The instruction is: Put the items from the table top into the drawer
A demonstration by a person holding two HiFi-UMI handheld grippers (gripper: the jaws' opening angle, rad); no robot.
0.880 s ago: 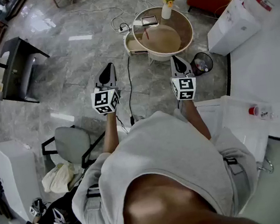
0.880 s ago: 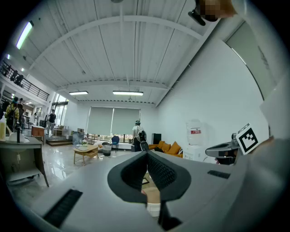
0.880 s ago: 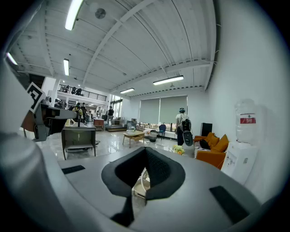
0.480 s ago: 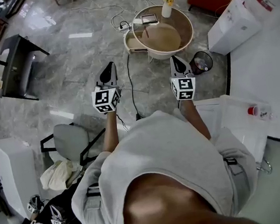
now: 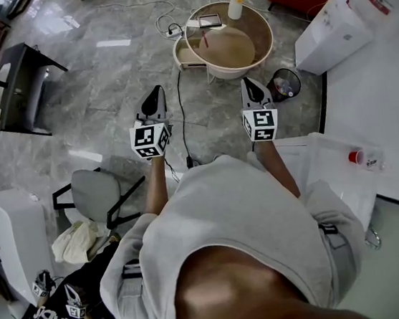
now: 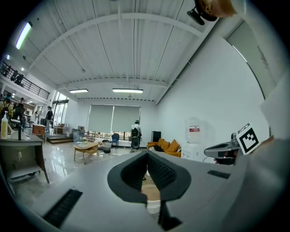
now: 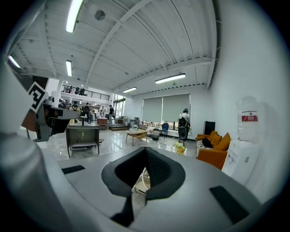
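Both grippers are held out side by side over the grey marble floor, away from any table item. My left gripper (image 5: 153,100) has its black jaws closed tip to tip with nothing between them (image 6: 146,156). My right gripper (image 5: 251,88) is likewise shut and empty (image 7: 145,150). At the right, a small bottle with a red cap (image 5: 364,159) lies in a clear plastic bin (image 5: 331,175) next to the white table top (image 5: 386,89). No drawer can be made out.
A round wooden coffee table (image 5: 232,39) with a flower vase (image 5: 236,8) stands ahead, a black waste bin (image 5: 283,83) beside it. A grey chair (image 5: 96,197) is at the left, a dark desk (image 5: 21,90) farther left. A cable (image 5: 183,121) runs across the floor.
The head view has drifted a little, so the floor and furniture sit slightly higher and to the left. Both grippers stay shut and in nearly the same place.
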